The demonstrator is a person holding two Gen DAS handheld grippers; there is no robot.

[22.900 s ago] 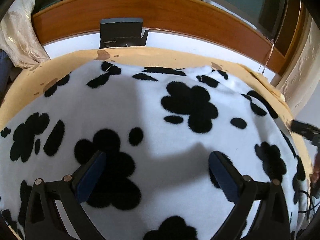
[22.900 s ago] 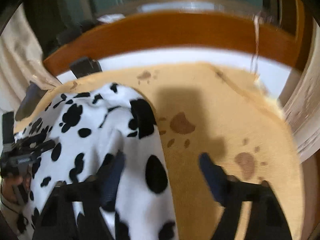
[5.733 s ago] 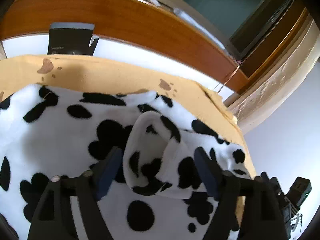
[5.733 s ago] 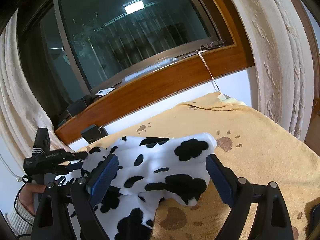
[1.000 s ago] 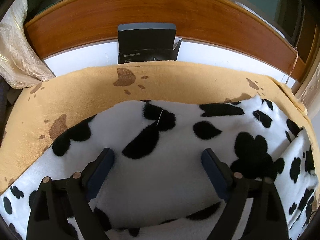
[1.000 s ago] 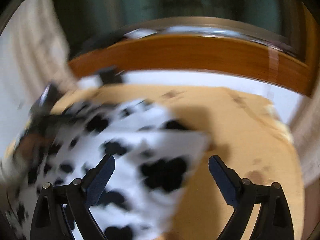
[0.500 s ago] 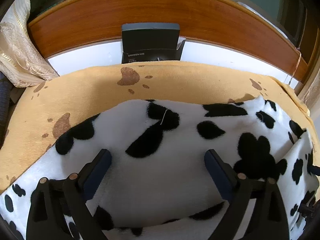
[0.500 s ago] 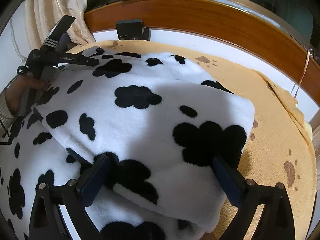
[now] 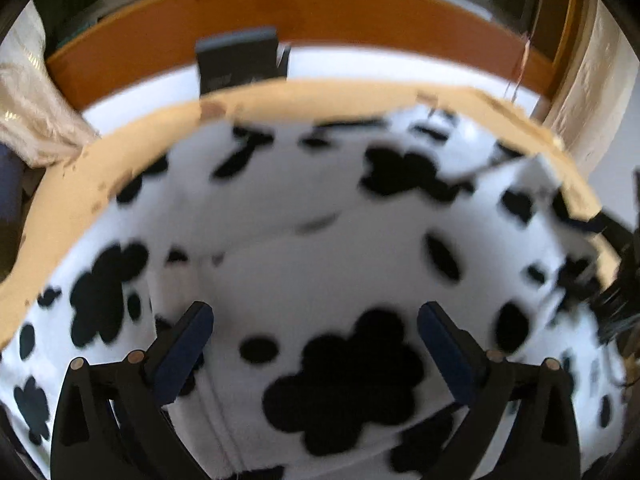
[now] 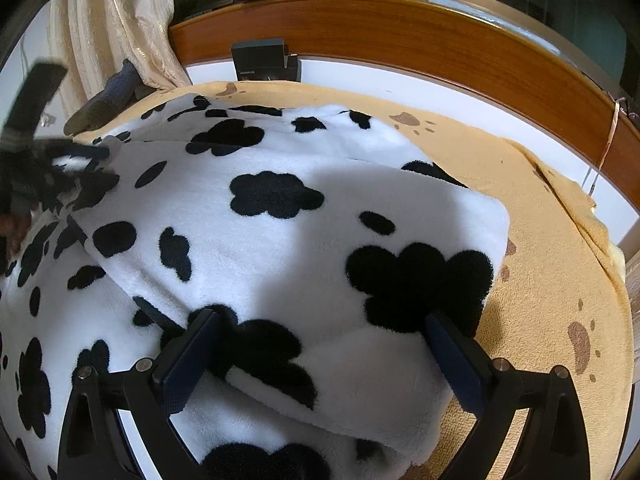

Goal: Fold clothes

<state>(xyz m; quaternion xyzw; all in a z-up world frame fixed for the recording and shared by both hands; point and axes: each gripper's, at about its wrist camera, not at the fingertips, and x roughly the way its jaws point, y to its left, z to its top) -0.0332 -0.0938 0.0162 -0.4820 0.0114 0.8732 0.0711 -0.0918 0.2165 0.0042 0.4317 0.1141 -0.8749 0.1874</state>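
Your left gripper [image 9: 314, 334] hangs over the white fleece garment with black blotches [image 9: 320, 248]. Its jaws are opening toward their widest spread and the blue pads [image 9: 182, 354] press on nothing; fleece lies under the gap between them. This view is smeared, so fine detail is lost.

Your right gripper [image 10: 320, 354] stands wide open as well, with its fingers [image 10: 456, 364] set on either side of the near edge of a folded-over flap. The pads do not pinch the cloth. Whether the tips rest on the pile cannot be told.

In the right wrist view the garment [image 10: 280, 240] lies spread on a tan cover with brown paw prints [image 10: 540, 280]. The folded flap sits on top of the lower layer, with its free corner at about 3 o'clock, and the lower layer runs out toward 8 o'clock.

At 9 to 10 o'clock in that view your left gripper [image 10: 60, 164] shows as a dark blur at the far edge of the garment.

Beyond the cover, at 12 o'clock, a dark box [image 10: 262, 62] stands against a wooden ledge [image 10: 400, 36]. A cream curtain [image 10: 116, 28] hangs at 11 o'clock.
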